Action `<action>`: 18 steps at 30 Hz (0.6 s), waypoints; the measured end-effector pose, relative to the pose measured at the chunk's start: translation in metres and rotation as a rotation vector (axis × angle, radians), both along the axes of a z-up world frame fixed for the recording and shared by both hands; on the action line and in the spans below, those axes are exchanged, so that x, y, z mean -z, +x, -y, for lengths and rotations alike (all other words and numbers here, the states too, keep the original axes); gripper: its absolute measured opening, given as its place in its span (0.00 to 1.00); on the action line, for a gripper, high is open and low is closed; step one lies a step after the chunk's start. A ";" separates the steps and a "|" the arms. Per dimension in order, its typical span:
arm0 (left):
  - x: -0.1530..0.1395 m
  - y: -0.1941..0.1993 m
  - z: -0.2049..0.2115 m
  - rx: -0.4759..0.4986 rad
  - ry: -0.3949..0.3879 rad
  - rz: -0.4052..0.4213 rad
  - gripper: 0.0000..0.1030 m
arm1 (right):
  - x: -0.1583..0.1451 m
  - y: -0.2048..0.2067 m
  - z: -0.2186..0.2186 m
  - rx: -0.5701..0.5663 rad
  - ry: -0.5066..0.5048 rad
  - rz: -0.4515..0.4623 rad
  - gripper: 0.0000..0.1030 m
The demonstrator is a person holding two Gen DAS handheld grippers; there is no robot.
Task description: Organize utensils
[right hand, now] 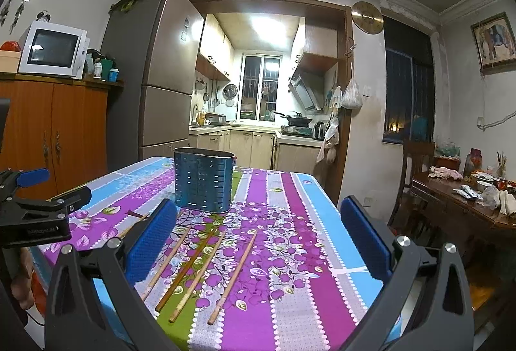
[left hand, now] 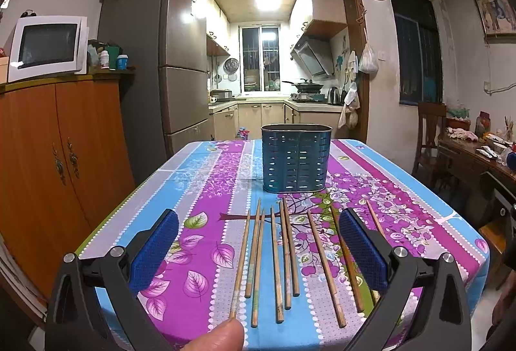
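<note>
Several wooden chopsticks (left hand: 285, 257) lie side by side on the flowered tablecloth, pointing toward a blue perforated utensil holder (left hand: 296, 158) that stands upright behind them. My left gripper (left hand: 258, 249) is open and empty, held just above the near ends of the chopsticks. In the right wrist view the chopsticks (right hand: 200, 270) lie left of centre and the holder (right hand: 203, 179) stands at the back left. My right gripper (right hand: 258, 249) is open and empty above the table's right half. The left gripper (right hand: 35, 206) shows at the left edge.
The table (left hand: 419, 209) has its right edge near a wooden chair (left hand: 430, 138) and a cluttered side table (right hand: 467, 202). An orange cabinet (left hand: 48, 164) and a fridge (left hand: 167, 61) stand to the left. A thumb (left hand: 222, 336) shows at the bottom.
</note>
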State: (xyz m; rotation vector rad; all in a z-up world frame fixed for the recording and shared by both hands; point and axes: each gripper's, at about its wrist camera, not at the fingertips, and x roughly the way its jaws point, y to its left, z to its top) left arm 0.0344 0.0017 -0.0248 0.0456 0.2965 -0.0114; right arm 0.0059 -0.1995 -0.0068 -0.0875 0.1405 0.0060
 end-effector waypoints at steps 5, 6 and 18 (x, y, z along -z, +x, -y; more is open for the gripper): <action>0.000 -0.001 0.000 -0.001 -0.004 -0.002 0.97 | 0.000 0.001 0.001 0.002 0.002 0.000 0.95; 0.000 0.001 0.001 -0.004 -0.002 -0.003 0.97 | 0.000 0.001 0.001 0.003 0.002 0.000 0.95; 0.001 0.001 -0.003 -0.005 0.001 -0.005 0.97 | 0.001 0.003 -0.001 -0.001 -0.001 -0.009 0.95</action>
